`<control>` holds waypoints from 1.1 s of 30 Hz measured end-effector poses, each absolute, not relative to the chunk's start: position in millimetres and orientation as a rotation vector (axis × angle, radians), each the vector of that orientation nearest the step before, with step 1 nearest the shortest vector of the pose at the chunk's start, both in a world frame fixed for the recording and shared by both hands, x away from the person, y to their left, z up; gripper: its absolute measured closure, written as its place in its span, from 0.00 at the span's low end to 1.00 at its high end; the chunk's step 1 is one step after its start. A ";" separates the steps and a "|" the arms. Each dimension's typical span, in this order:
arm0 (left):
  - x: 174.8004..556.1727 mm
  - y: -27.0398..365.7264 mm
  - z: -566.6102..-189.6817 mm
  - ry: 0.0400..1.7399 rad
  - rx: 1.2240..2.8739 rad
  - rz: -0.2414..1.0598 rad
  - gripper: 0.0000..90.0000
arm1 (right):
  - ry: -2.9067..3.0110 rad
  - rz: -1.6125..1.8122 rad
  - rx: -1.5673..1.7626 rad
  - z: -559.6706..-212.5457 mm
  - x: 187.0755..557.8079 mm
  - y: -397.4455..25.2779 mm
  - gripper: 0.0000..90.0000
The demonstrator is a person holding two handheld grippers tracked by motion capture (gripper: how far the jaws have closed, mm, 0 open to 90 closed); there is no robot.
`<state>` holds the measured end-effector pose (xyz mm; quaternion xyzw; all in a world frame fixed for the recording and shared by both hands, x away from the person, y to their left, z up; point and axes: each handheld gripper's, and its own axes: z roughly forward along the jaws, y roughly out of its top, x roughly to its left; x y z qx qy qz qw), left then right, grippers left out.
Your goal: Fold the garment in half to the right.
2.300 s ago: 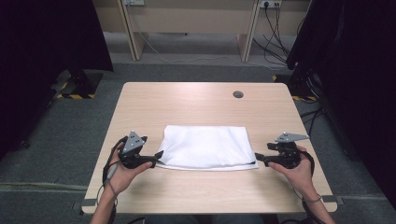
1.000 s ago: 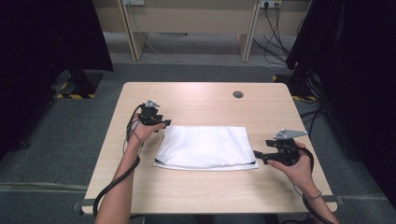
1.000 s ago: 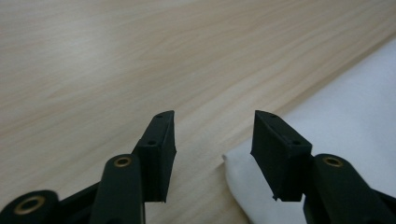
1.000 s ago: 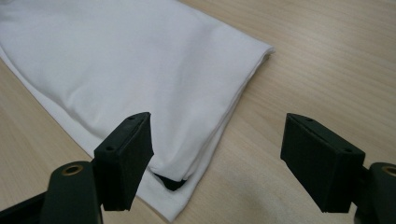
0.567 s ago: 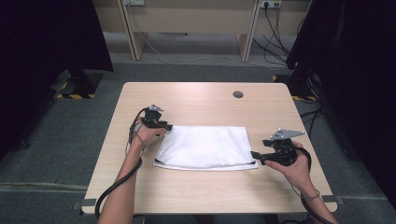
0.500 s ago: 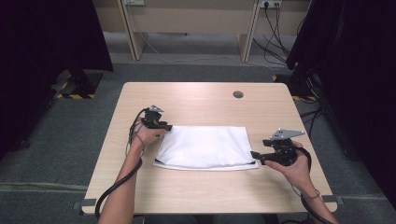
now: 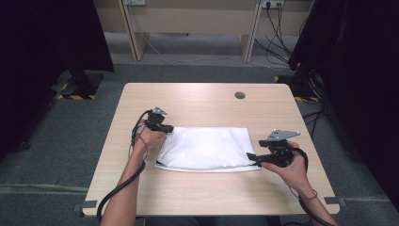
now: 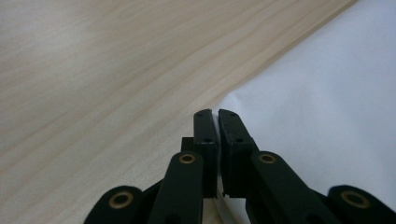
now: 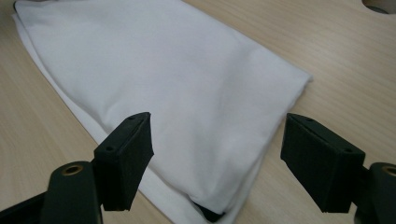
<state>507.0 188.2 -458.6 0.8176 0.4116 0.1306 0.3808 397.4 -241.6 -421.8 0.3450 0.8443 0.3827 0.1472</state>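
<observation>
A white folded cloth [image 7: 207, 148] lies flat in the middle of the wooden table [image 7: 197, 99]. My left gripper [image 7: 167, 128] sits at the cloth's far left corner. In the left gripper view its jaws [image 8: 216, 114] are pressed together on the tip of the cloth [image 8: 327, 93], with a thin pale sliver between them. My right gripper [image 7: 250, 157] rests at the near right corner. Its jaws [image 9: 217, 119] stand wide open, one on either side of the cloth [image 9: 163, 60] corner, where the lower layers peek out.
A round cable hole [image 7: 240, 95] sits in the table's far right part. Bare wood [image 8: 93, 70] surrounds the cloth on all sides. Beyond the table are grey carpet, desk legs and cables. Dark curtains hang at both sides.
The left gripper has gone from the cloth's near left corner to its far left corner and has held there for the last second. The right gripper has stayed at the near right corner.
</observation>
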 end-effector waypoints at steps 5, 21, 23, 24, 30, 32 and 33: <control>500.1 187.9 -443.6 1.022 2.084 0.354 0.95 | 2.456 1.112 0.921 -414.8 399.2 -218.8 0.28; 491.7 188.3 -426.8 0.999 2.069 0.371 0.95 | 2.550 1.105 0.685 -398.7 398.7 -145.6 0.31; 491.1 187.9 -425.6 1.000 2.066 0.373 0.95 | 2.553 1.108 0.670 -397.2 398.5 -139.1 0.31; 491.0 188.1 -425.0 0.996 2.066 0.376 0.95 | 2.555 1.109 0.663 -396.6 398.3 -136.0 0.31; 490.1 187.8 -422.3 0.987 2.073 0.382 0.95 | 2.576 1.110 0.612 -395.5 397.1 -117.1 0.32; 489.8 187.5 -422.4 0.988 2.075 0.383 0.95 | 2.586 1.115 0.593 -396.1 396.6 -109.5 0.32; 489.7 187.3 -422.7 0.988 2.077 0.383 0.95 | 2.592 1.119 0.582 -396.6 396.4 -105.3 0.33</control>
